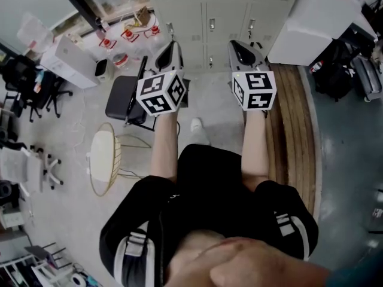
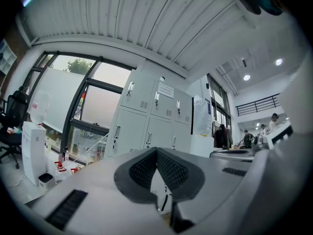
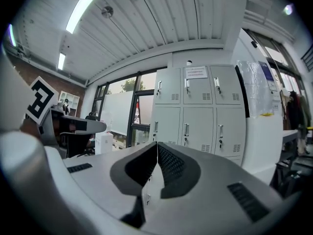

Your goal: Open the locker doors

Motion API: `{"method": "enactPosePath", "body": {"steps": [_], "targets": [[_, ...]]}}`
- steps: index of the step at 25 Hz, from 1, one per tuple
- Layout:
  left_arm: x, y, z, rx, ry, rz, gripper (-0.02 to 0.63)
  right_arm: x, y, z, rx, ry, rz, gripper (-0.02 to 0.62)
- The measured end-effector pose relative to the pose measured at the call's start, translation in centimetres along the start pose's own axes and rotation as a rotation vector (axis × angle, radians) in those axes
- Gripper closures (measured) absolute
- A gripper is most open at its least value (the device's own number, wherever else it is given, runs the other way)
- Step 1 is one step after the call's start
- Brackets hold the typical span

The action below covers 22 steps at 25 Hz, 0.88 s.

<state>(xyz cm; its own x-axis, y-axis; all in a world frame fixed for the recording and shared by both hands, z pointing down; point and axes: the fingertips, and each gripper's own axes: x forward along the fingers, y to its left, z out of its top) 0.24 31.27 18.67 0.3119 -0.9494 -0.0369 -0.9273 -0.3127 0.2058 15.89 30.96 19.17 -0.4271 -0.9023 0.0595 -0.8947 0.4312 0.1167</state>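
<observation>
While the locker doors [image 1: 210, 23] sit closed ahead, left tool [image 1: 170, 48] and right tool [image 1: 242, 48] both have jaws together, empty, well short of them.

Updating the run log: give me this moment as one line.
stage: facing lockers, untouched | visible doors: shut | left gripper: shut, empty | right gripper: shut, empty

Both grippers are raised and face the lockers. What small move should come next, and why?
Probably step closer to the lockers: they all look closed and stand well ahead, seemingly out of reach. The left gripper and right gripper are both shut and empty, touching nothing.
</observation>
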Motion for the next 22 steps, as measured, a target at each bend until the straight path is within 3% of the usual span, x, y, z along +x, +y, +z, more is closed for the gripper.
{"method": "enactPosePath", "body": {"steps": [6,11,22], "targets": [[1.0,0.5,-0.1,0.001,-0.008,-0.010,0.597,1.7,0.3,0.5,-0.007,-0.012,0.022,0.575],[3.4,1.5,-1.2,-0.008,-0.020,-0.017,0.597,3.4,0.0,-1.5,-0.051,-0.004,0.031,0.575],[8.6,4.8,-3.3,0.063,-0.049,0.011,0.597,10.1,-3.1,-3.6,0.007,-0.050,0.019,0.575]]}}
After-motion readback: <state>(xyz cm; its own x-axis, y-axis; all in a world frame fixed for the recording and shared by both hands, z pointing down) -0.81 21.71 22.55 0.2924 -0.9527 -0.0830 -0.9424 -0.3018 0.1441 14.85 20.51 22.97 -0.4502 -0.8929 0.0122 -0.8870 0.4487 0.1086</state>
